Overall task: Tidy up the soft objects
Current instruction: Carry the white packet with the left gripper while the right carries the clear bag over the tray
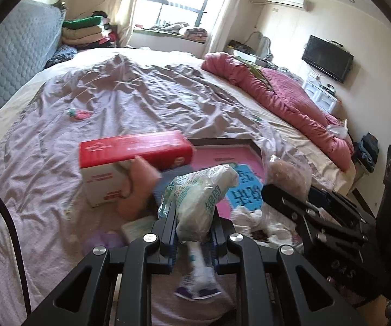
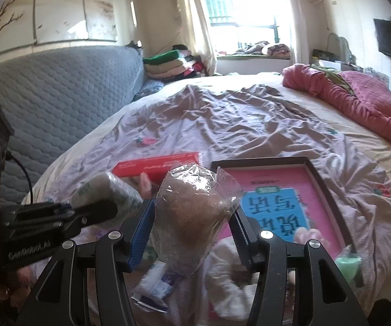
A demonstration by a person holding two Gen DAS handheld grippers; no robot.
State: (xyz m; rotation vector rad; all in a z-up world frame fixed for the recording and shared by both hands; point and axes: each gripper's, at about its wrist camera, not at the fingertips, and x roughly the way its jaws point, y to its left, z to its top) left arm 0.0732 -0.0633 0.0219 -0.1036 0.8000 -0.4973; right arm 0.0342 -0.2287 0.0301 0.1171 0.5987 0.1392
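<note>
**Bedroom, wide bed, both tongs loaded**

Sunlit bedroom, with a wide bed (image 1: pixel 146 95) under a rumpled lilac sheet filling most of the space.

Left tongs (image 1: pixel 192 233) are squeezed nearly shut on a white plastic pack printed in green (image 1: pixel 203 190); the pack bulges out above the blue pads, and its crumpled tail hangs below them. Right tongs (image 2: pixel 192 228) stand about half open, pressed against a clear plastic bag holding something brown and fluffy (image 2: pixel 195 212), which rises between the toothed pads. Both packs are lifted clear of the sheet, side by side, each pair of tongs visible at the edge of the other's view.

Just behind the left pack, a person's hand (image 1: pixel 138 179) grips a red and white carton (image 1: pixel 130 157) that rests on the bed. Beside the carton lies a dark-framed pink tray (image 2: pixel 317 190) with a blue label of large characters. Under the tongs, more soft things are heaped on the sheet, white and blurred; I cannot tell what they are.

Farther out, a pink quilt (image 1: pixel 290 100) is bunched along the far edge of the bed, a grey quilted headboard (image 2: pixel 54 92) stands on the other side, folded blankets (image 1: pixel 87 32) are stacked in the corner, and a television (image 1: pixel 327 58) hangs on the wall.
</note>
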